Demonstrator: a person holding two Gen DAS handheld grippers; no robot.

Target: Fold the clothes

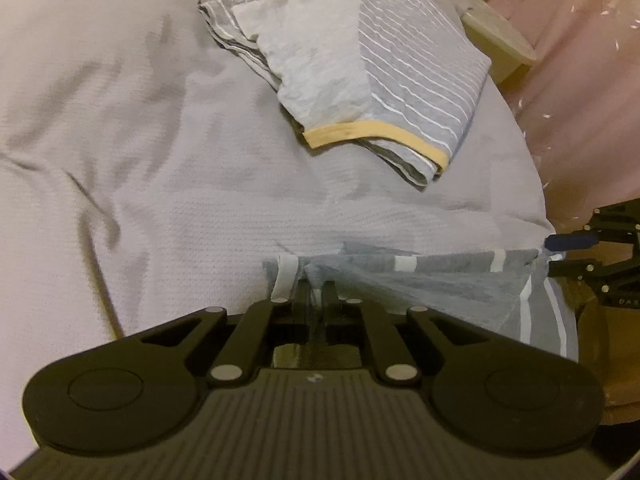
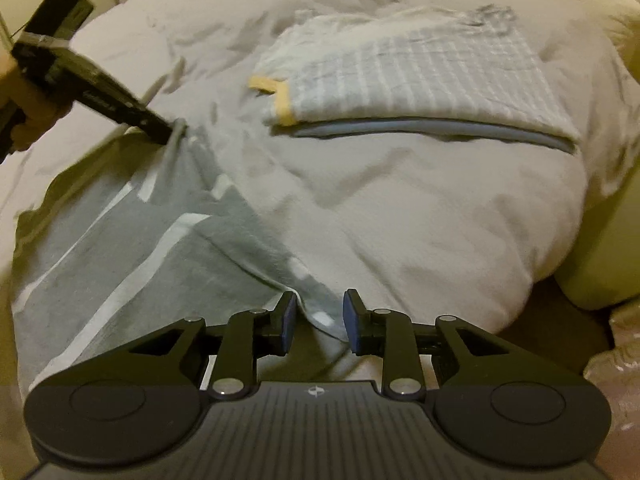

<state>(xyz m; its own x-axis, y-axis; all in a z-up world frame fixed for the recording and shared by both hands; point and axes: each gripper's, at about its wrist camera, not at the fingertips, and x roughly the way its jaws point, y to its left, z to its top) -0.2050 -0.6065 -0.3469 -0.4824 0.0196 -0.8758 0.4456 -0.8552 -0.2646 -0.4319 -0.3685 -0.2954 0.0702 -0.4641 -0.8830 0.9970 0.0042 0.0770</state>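
We see the left gripper (image 1: 316, 288) pinching the top edge of a grey garment with white stripes (image 1: 460, 280), its fingers pressed together on the bunched cloth. The right gripper (image 2: 320, 316) has its jaws spread, and the same edge of the garment lies between its blue pads (image 2: 352, 316). The garment hangs over the near edge of the bed (image 1: 160, 160). Farther back near the bed's far right corner lies a folded striped top with yellow trim (image 1: 360, 80).

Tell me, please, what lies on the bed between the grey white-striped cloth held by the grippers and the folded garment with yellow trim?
Only bare pale bedcover separates the grey white-striped cloth from the folded garment with yellow trim; both wrist views show it.
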